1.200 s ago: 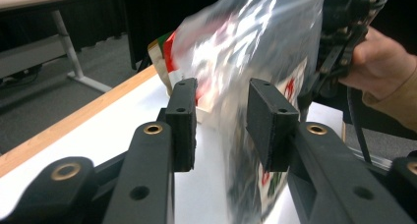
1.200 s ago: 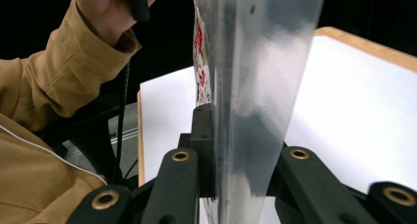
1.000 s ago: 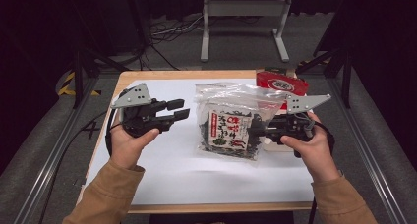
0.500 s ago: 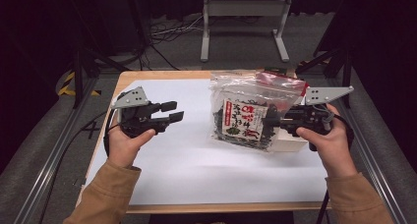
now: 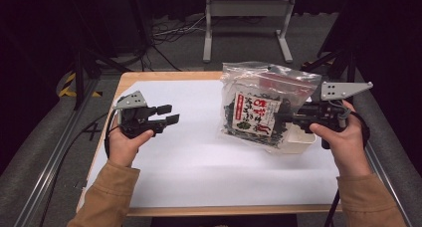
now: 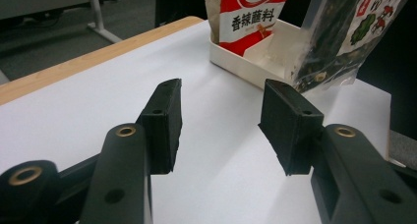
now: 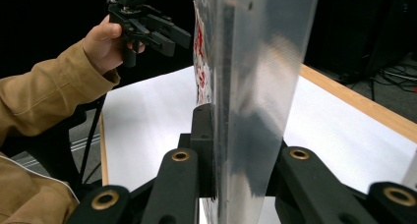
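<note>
A clear zip bag (image 5: 259, 107) with a dark seaweed packet inside hangs upright over a white tray (image 5: 301, 145) at the right of the table. My right gripper (image 5: 291, 118) is shut on the bag's right edge; in the right gripper view the bag (image 7: 251, 86) stands edge-on between the pads of that gripper (image 7: 238, 135). A red packet (image 6: 253, 13) stands in the tray (image 6: 246, 67), with the bag (image 6: 344, 37) beside it. My left gripper (image 5: 168, 114) hovers low over the left of the table; its jaws have just been opening, with nothing between them (image 6: 221, 121).
A white sheet (image 5: 199, 162) covers the wooden table (image 5: 164, 76). A metal stand (image 5: 246, 18) and cables lie on the floor beyond. Rails run along both sides. The other hand and left gripper (image 7: 164, 32) appear far off in the right gripper view.
The right gripper has carried the bag up and to the right, over the tray. The left gripper has sunk toward the table and its jaws stand wider.
</note>
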The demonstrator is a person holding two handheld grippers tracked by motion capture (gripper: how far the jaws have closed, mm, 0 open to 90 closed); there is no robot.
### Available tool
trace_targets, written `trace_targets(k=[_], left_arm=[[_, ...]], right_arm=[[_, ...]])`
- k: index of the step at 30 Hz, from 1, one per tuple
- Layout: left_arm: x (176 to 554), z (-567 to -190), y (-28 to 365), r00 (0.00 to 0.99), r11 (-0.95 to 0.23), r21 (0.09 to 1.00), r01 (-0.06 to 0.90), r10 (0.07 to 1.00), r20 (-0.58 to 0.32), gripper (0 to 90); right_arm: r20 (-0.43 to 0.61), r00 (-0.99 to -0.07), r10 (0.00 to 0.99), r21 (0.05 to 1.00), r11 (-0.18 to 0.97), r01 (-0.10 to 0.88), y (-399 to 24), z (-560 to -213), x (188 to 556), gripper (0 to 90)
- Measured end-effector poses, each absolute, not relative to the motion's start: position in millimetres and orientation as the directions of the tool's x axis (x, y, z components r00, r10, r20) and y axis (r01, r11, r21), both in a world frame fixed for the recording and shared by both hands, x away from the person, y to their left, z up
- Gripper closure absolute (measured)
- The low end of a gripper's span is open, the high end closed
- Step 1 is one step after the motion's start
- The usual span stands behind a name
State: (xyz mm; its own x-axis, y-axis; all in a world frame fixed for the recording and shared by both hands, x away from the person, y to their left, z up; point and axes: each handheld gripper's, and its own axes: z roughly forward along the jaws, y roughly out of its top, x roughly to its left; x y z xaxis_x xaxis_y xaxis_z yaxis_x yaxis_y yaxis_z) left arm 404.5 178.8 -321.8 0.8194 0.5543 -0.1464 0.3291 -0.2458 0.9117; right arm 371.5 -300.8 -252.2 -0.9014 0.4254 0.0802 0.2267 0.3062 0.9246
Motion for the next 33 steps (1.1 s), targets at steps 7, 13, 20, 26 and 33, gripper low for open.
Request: trace_targets(k=[7, 13, 20, 26, 33], left_arm=[[406.9, -325.9, 187.4, 0.808, -0.238, 0.91, 0.341, 0.569, -0.154, 47.6], [409.9, -330.3, 192.1, 0.8, -0.235, 0.907, 0.348, 0.579, -0.157, 44.8], [413.1, -335.9, 193.8, 0.795, -0.231, 0.906, 0.354, 0.585, -0.161, 41.3], [415.4, -339.3, 195.1, 0.793, -0.239, 0.904, 0.356, 0.589, -0.156, 40.1], [416.8, -342.0, 195.3, 0.788, -0.242, 0.903, 0.355, 0.597, -0.15, 37.3]], right_arm=[[0.063, -0.892, 0.447, 0.929, 0.3, 0.216, -310.5, -244.4, 372.8, 76.2], [0.032, -0.879, 0.476, 0.93, 0.309, 0.201, -319.2, -237.0, 371.8, 76.1], [0.006, -0.863, 0.504, 0.93, 0.314, 0.19, -328.1, -230.3, 373.1, 76.1], [-0.026, -0.852, 0.523, 0.926, 0.333, 0.176, -332.3, -222.2, 375.5, 76.1], [-0.05, -0.833, 0.55, 0.921, 0.348, 0.175, -338.5, -219.8, 379.5, 76.1]])
